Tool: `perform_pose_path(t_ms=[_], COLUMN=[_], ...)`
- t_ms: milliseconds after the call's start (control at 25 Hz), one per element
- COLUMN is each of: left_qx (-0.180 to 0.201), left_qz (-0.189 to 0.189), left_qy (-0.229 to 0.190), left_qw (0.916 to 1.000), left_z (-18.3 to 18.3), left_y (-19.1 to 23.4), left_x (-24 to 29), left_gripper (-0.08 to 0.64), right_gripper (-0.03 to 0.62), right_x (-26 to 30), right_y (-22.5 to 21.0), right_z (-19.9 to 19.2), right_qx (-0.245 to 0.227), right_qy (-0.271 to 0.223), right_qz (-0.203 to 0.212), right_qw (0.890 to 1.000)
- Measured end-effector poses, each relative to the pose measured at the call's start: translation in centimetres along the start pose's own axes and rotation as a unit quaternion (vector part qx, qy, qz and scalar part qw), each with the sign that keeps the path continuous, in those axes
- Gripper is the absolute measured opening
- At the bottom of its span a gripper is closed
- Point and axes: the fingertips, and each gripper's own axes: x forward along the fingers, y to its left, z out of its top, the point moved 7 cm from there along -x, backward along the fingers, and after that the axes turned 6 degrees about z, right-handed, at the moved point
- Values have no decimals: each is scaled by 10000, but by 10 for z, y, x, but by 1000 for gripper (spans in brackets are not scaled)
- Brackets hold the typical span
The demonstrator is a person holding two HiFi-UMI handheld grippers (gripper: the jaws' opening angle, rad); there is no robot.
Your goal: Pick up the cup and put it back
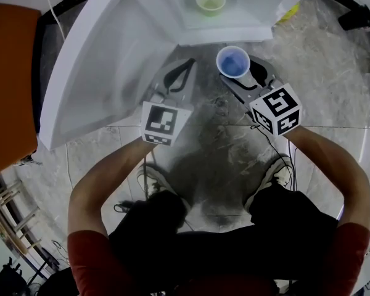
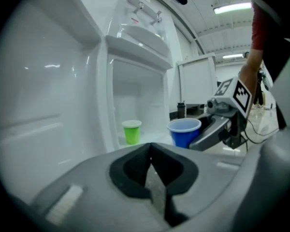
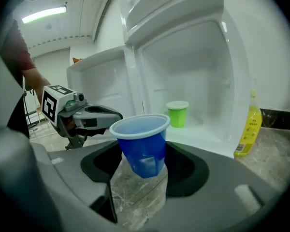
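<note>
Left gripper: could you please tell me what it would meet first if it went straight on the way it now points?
The left gripper would most likely meet the fridge shelf first, in the gap between the green cup and the blue cup, though depth is unclear.

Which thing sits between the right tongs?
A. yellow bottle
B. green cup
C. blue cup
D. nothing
C: the right gripper view shows the blue cup clamped between the right tongs, while the green cup stands apart inside the fridge.
</note>
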Motion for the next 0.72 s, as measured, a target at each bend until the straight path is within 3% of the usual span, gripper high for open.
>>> perform_pose_path(t_ms=[320, 720], left_qx=[1, -170], left_qz=[-285, -254], left_qy=[-50, 47], left_qw=[9996, 9995], left_z=[-14, -19], left_y=[-6, -7], left_x=[-9, -7], left_gripper=[0, 0], right_gripper=[278, 278], right_x=[4, 4], right_y=[6, 8], right_z=[-15, -18], right_qx=[111, 78], right_qy=[185, 219], right_qz=[117, 98], right_qw=[9997, 9997])
